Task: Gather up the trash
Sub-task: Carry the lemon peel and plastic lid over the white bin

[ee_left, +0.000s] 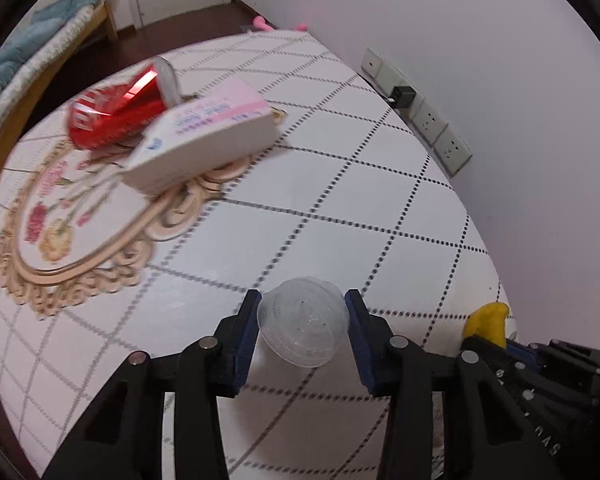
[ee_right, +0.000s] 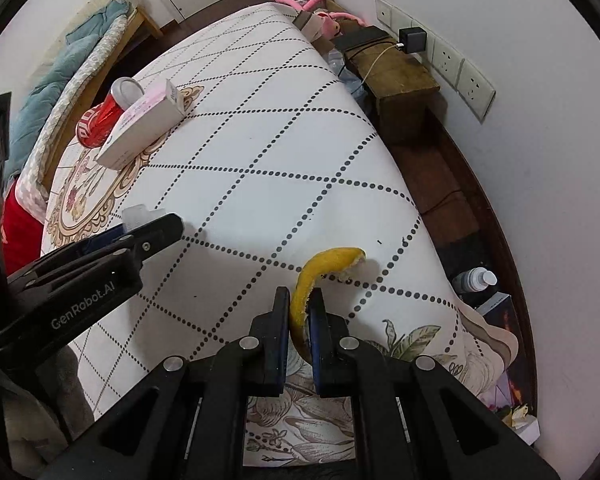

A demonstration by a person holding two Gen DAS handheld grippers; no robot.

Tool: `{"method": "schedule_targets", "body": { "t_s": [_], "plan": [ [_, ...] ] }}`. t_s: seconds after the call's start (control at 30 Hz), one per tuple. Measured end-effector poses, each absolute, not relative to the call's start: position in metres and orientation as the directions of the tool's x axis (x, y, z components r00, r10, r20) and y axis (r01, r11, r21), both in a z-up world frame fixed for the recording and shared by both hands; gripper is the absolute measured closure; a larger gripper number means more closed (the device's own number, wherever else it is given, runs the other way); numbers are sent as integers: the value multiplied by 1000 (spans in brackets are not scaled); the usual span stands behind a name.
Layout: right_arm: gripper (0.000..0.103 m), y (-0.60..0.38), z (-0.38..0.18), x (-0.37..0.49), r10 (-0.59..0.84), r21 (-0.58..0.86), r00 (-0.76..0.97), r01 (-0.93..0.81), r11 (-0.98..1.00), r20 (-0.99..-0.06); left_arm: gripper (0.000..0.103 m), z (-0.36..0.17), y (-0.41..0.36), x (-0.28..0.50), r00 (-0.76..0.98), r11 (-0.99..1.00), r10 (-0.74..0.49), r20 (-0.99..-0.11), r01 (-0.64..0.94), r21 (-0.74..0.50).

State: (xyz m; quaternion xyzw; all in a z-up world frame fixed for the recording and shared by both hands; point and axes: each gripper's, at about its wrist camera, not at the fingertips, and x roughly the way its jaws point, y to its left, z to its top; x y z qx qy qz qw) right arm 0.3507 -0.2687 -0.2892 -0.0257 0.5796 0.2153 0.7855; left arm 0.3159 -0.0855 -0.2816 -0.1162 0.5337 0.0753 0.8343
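My left gripper [ee_left: 303, 300] is shut on a clear plastic cup [ee_left: 303, 322], held above the white dotted tablecloth [ee_left: 340, 208]. My right gripper [ee_right: 300, 300] is shut on a yellow fruit peel [ee_right: 320, 270], which curls up and right past the fingertips. The peel [ee_left: 486, 320] and right gripper also show at the right edge of the left wrist view. The left gripper [ee_right: 156, 228] with the cup [ee_right: 138, 216] shows at the left of the right wrist view. A red soda can [ee_left: 112, 112] lies on its side behind a pink-and-white box [ee_left: 204, 136]; both show in the right wrist view, can [ee_right: 104, 116] and box [ee_right: 140, 128].
A bed with a blue blanket [ee_right: 60, 72] stands at far left. Wall sockets [ee_right: 448, 56] with a black charger [ee_right: 412, 38] line the right wall above a wooden bench [ee_right: 396, 76]. A bottle [ee_right: 474, 280] and pink plush toy [ee_right: 324, 16] lie on the floor beside the table.
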Motion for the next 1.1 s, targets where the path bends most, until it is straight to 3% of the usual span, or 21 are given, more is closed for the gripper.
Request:
{"method": "schedule_targets", "body": {
  "t_s": [0.3, 0.53, 0.87, 1.1],
  "plan": [
    [94, -253, -255, 318, 360, 228, 263, -424, 876, -895, 64, -254, -45, 254, 446, 935, 116, -888, -350, -53],
    [94, -205, -217, 269, 453, 277, 255, -514, 812, -855, 64, -203, 14, 163, 473, 901, 197, -859, -433, -31],
    [94, -52, -163, 163, 605, 364, 96, -721, 590, -790, 64, -132, 129, 31, 490, 783, 387, -781, -622, -3],
    [94, 83, -170, 94, 593, 382, -68, -823, 421, -802, 64, -149, 226, -54, 400, 649, 453, -797, -760, -12]
  ]
}}
